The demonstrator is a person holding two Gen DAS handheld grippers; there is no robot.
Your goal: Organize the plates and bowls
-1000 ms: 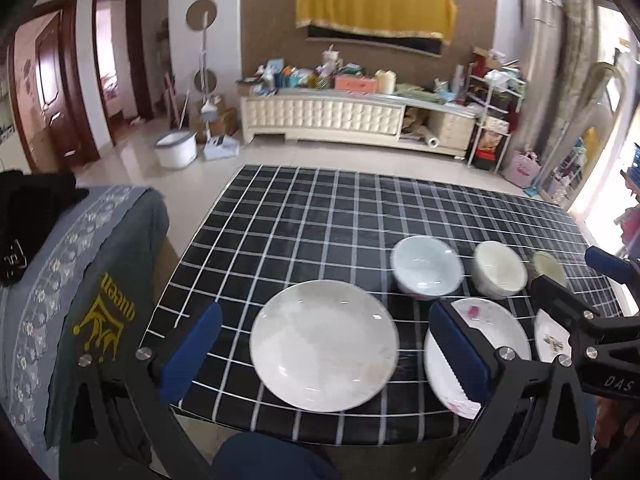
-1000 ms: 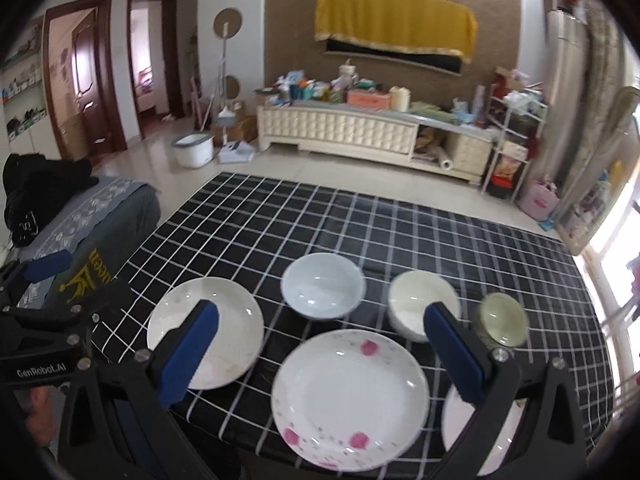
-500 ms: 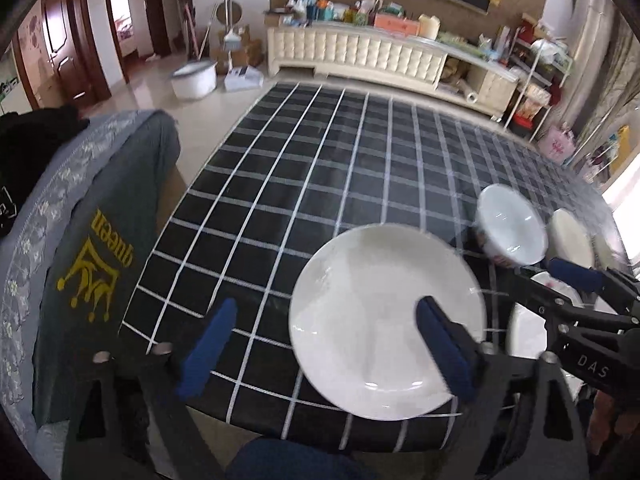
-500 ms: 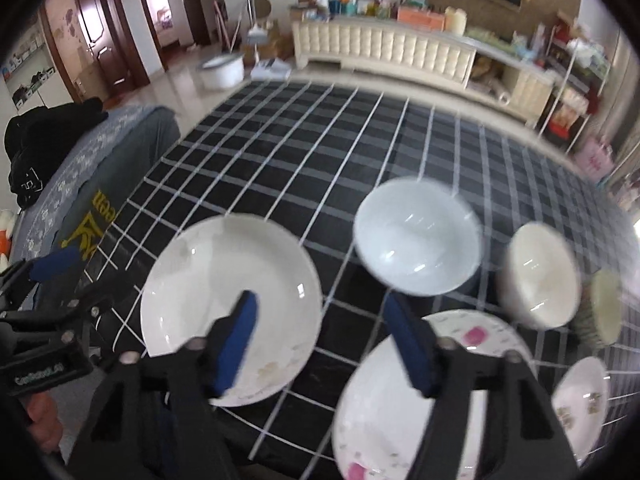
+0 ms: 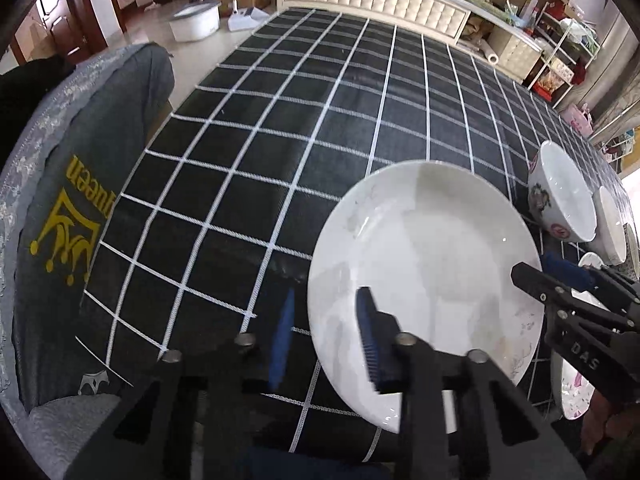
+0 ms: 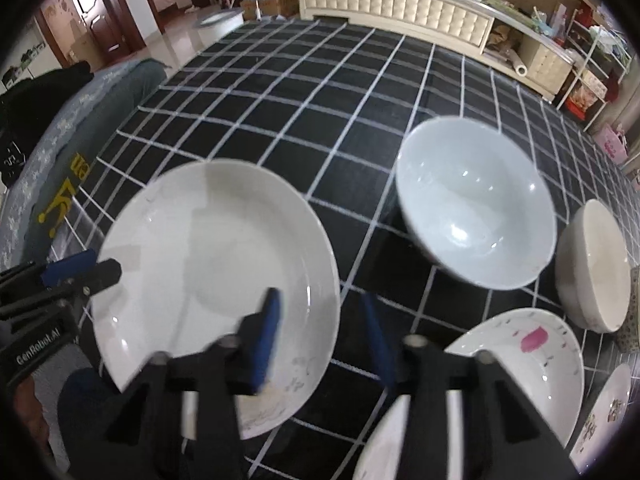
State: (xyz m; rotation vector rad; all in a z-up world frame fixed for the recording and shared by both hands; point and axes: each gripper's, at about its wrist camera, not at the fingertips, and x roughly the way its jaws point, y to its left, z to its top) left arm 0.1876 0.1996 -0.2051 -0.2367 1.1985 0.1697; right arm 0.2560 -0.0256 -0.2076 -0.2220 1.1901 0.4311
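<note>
A grey cloth with a yellow crown print (image 5: 76,240) drapes the seat left of the black tablecloth with white grid lines (image 5: 280,128); the left gripper (image 5: 326,330) is closing, its blue pads astride the left rim of the plain white round plate (image 5: 432,264), not visibly pressing it; the right gripper (image 6: 320,340) is closing astride that plate's right rim, likewise not clamped; right of it stand a pale blue-white bowl (image 6: 476,204), a pink-flowered white plate (image 6: 520,356) and a cream bowl (image 6: 596,268).
</note>
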